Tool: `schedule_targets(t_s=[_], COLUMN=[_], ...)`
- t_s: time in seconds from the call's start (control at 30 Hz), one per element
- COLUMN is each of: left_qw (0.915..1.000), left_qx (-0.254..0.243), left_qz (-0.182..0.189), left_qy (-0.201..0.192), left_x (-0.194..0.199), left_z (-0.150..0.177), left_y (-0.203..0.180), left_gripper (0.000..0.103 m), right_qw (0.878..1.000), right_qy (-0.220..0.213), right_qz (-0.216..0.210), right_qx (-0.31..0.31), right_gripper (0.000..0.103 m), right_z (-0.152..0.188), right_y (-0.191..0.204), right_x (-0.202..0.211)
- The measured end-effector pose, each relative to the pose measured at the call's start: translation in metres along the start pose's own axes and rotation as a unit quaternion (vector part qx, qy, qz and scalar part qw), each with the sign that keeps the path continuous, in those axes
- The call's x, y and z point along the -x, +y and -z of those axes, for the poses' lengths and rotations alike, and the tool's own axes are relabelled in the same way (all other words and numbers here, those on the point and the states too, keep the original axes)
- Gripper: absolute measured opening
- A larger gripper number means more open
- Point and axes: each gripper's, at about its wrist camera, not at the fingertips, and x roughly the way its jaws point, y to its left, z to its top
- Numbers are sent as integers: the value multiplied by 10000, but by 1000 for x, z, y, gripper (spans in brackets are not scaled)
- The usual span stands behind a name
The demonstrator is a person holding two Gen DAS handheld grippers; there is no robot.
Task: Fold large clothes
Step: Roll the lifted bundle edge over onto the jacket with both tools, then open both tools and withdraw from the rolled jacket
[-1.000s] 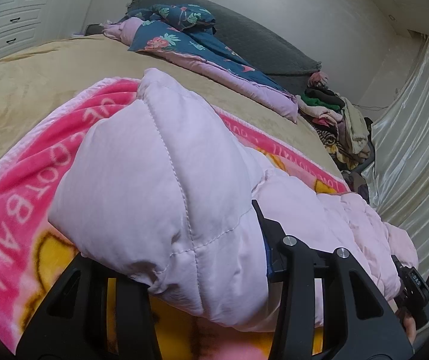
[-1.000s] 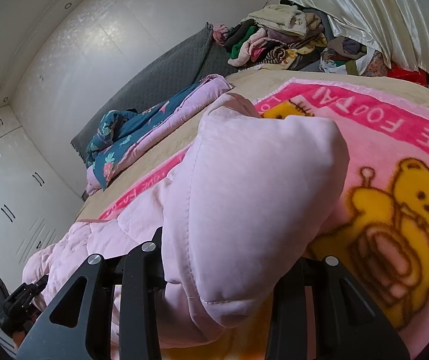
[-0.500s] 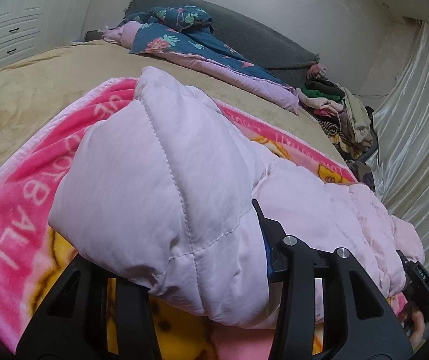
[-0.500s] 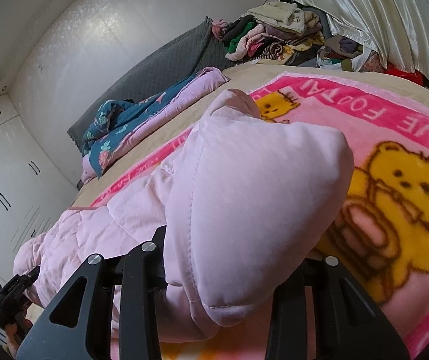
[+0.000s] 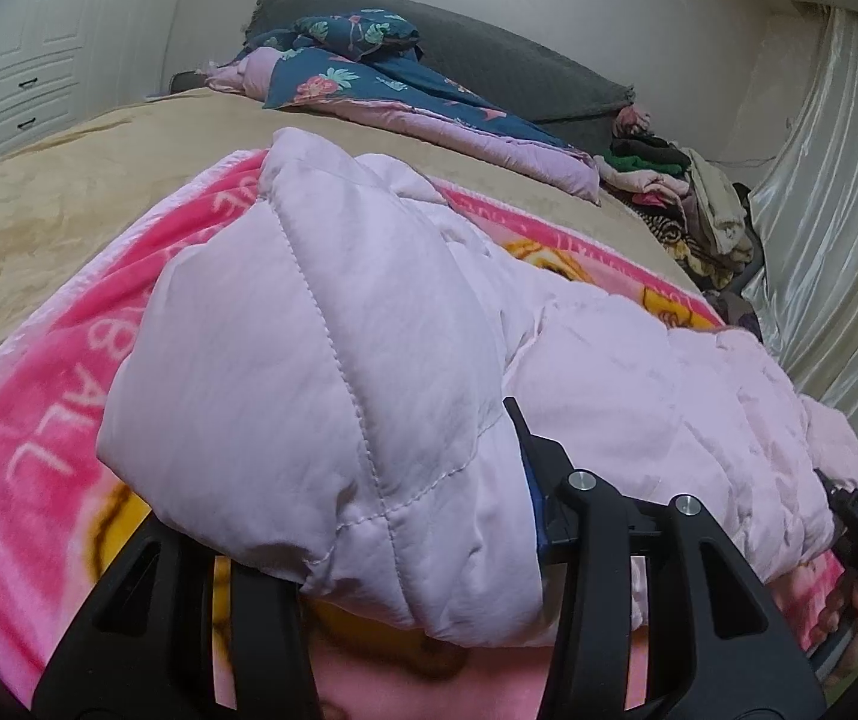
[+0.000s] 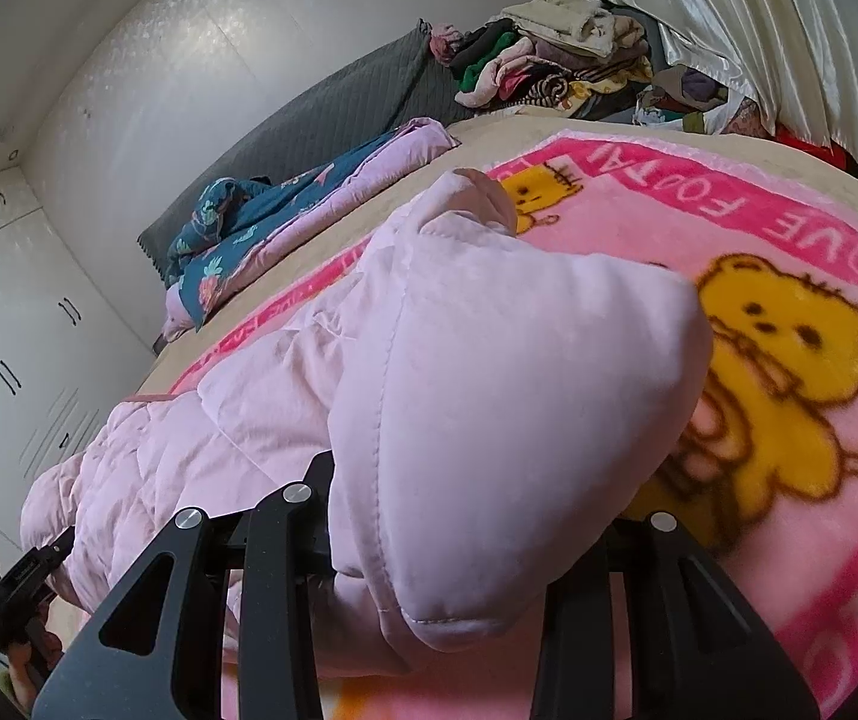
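The bed point(image 5: 69, 204), covered by a tan sheet, filled most of both views. A pink cartoon blanket point(image 5: 21, 420) with a yellow bear print point(image 6: 789, 372) and white lettering lay spread on it. A pale pink quilted jacket point(image 5: 321, 372) lay on that blanket, occupying the centre of each view, with its puffy edge raised toward each camera. A grey headboard cushion point(image 5: 489, 72) stood at 12 o'clock in the left wrist view, with a floral blue and lilac quilt point(image 5: 369, 78) bunched in front of it. Shiny cream curtains point(image 5: 837, 192) hung at 3 o'clock in that view, and white wardrobe doors point(image 6: 9, 324) stood at 9 o'clock in the right wrist view. A pile of mixed clothes point(image 6: 555, 54) sat at 1 o'clock in the right wrist view. The left gripper point(image 5: 405, 588) sat at 6 o'clock of its view, its fingers closed against a thick fold of the jacket. The right gripper point(image 6: 429, 594) likewise pinched a fold of the jacket at 6 o'clock of its view. Each gripper also appeared small at the far edge of the other's view.
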Motion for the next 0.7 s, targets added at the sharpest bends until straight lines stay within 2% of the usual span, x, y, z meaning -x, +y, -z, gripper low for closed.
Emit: schedule_targets(t_s=[0.2, 0.47, 0.7], left_qw=[9998, 9994, 9987], left_qx=[-130, -246, -323], left_qz=[-105, -196, -315], left_qy=[54, 123, 237], left_x=[12, 22, 27], left_z=[20, 32, 41], left_y=[1, 1, 3], left_gripper=[38, 40, 45], right_qw=[10000, 9999, 9994], right_qy=[71, 155, 323], right_qz=[15, 46, 57], right_qx=[25, 2, -85], right_gripper=[34, 34, 44], right_z=[12, 27, 32], right_y=[-6, -14, -18], right_x=[13, 26, 31])
